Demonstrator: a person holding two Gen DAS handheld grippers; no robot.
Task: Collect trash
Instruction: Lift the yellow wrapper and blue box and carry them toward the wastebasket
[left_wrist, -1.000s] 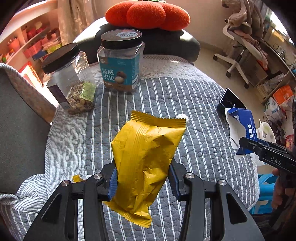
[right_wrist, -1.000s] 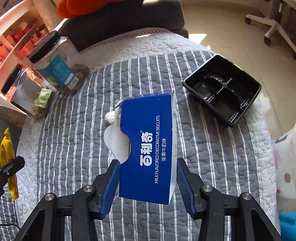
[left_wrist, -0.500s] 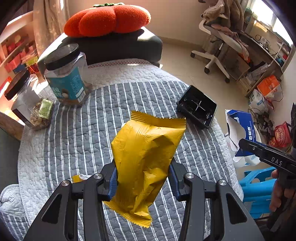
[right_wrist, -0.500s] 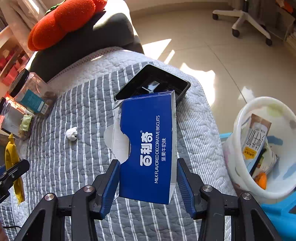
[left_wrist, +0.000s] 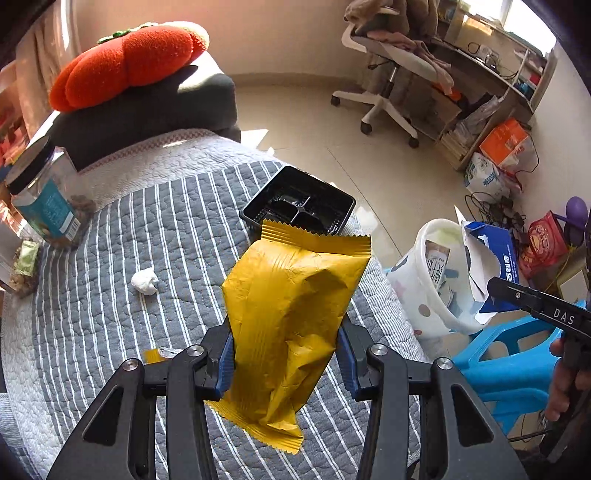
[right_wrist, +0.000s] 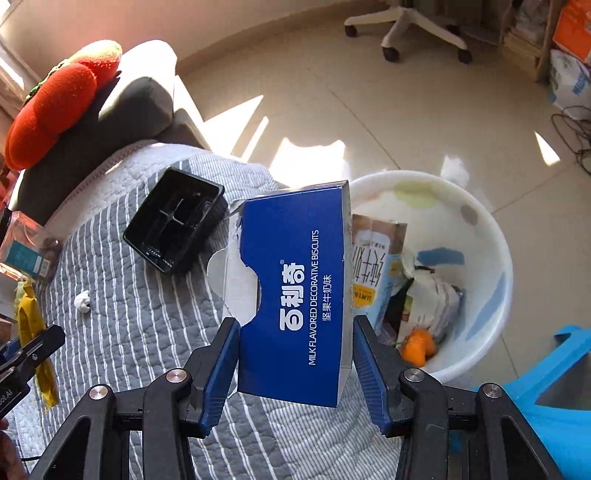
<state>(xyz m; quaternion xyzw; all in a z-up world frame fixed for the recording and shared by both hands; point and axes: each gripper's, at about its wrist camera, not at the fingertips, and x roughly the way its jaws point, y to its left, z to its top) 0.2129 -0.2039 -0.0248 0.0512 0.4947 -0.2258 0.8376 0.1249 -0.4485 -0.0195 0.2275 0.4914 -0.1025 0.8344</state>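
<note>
Both loads now swung off the quilt: right gripper (right_wrist: 295, 369) clamping blue biscuit box (right_wrist: 295, 291) beside white bin (right_wrist: 491, 236) ahead-right; left gripper (left_wrist: 284, 365) pinching yellow wrapper (left_wrist: 291, 317), bin right.

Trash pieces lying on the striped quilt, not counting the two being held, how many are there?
3: black plastic tray at the far edge, white crumpled wad mid-quilt, small torn yellow scrap beside the left claw. More may be hidden.
</note>
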